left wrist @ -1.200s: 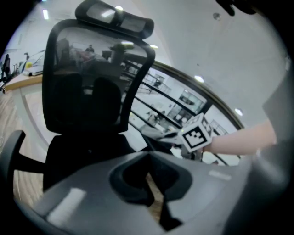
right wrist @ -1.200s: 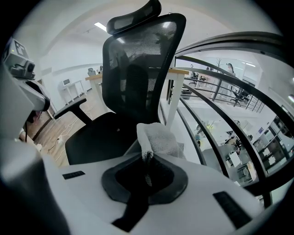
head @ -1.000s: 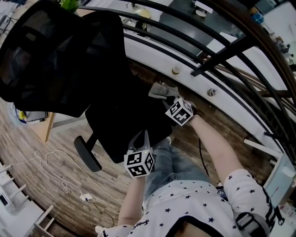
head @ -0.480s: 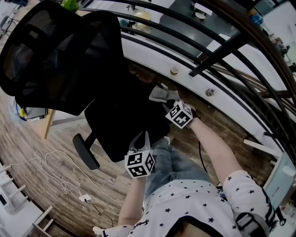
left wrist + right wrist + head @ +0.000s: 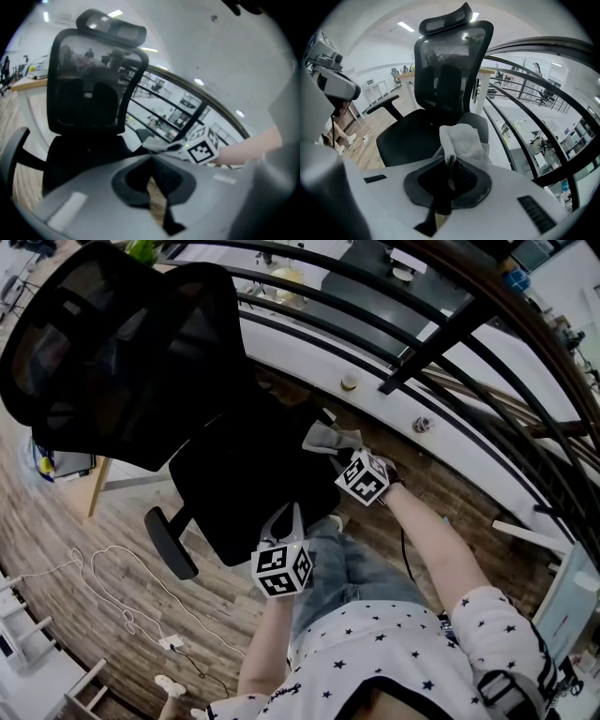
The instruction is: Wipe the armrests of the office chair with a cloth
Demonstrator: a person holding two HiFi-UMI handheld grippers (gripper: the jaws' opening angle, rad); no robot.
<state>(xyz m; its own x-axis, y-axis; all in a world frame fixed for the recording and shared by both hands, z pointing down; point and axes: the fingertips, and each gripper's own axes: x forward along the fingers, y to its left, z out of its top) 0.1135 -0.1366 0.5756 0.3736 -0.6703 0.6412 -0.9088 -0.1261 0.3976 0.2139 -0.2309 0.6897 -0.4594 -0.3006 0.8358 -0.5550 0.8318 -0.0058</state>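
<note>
Head view, scanning from the left.

- Wooden floor (image 5: 66, 512) with a white cable (image 5: 112, 563) looped loosely across it.
- Black office chair (image 5: 234, 474) faces the person. Its mesh backrest (image 5: 112, 352) tilts toward the upper left.
- Left-hand armrest (image 5: 171, 547) sticks out from the seat's left side, bare, with neither gripper near it. It also shows at the left edge of the left gripper view (image 5: 11, 150) and in the right gripper view (image 5: 379, 105).
- Left gripper (image 5: 286, 521) hangs over the seat's near edge, pointing toward the backrest. In its own view (image 5: 152, 161) the jaws are pressed together with nothing between them; only a sliver of floor shows below.
- Cloth (image 5: 328, 437), pale grey and crumpled, sits at the seat's right edge, just beyond the right gripper (image 5: 339, 454).
- In the right gripper view (image 5: 451, 164) the jaws are clamped on a fold of the cloth (image 5: 461, 140), which bunches upward past the tips.
- Right-hand armrest (image 5: 480, 124) lies directly behind and under the cloth. Whether the cloth is pressed against the pad cannot be told.
- Further right, a curved dark railing (image 5: 422, 362) runs over a white ledge (image 5: 394, 399).
- Bottom of the head view shows the person's star-print shirt (image 5: 394, 662) and jeans (image 5: 356, 577).
</note>
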